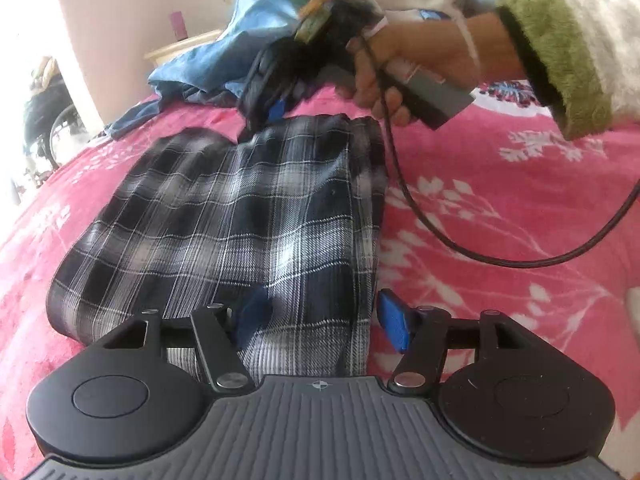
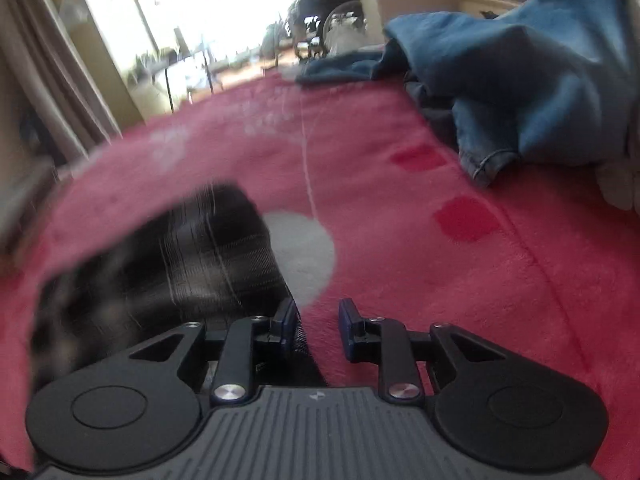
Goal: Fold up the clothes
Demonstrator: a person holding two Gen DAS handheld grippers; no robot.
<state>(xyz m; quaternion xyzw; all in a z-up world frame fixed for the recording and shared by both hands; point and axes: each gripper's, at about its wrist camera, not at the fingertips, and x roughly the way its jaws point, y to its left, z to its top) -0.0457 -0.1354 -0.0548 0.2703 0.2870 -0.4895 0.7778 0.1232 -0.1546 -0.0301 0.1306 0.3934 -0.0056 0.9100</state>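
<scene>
Seen from our left gripper (image 1: 324, 322), a folded plaid garment (image 1: 232, 216) lies flat on the pink floral blanket (image 1: 500, 208) and stretches forward from the fingers. The jaws stand wide apart: the left blue pad rests on the near edge of the cloth, while the right pad (image 1: 394, 326) sits just off the garment's right border, over the blanket. Nothing is pinched between them.

Ahead of this gripper, at the garment's far edge, a hand (image 1: 404, 64) in a green-cuffed fleece sleeve (image 1: 560, 52) holds our right gripper (image 1: 266, 114), tips down at the cloth; a black cable (image 1: 440, 236) trails from it across the blanket to the right. Motion blur there keeps us from judging contact.

From the right gripper's (image 2: 318, 318) own camera, its jaws are parted. The plaid garment lies to the left and beneath the left finger, its edge passing under that pad; the gap between the pads shows only blanket. Farther ahead and to the right lies a heap of blue denim clothing (image 2: 532, 80).
</scene>
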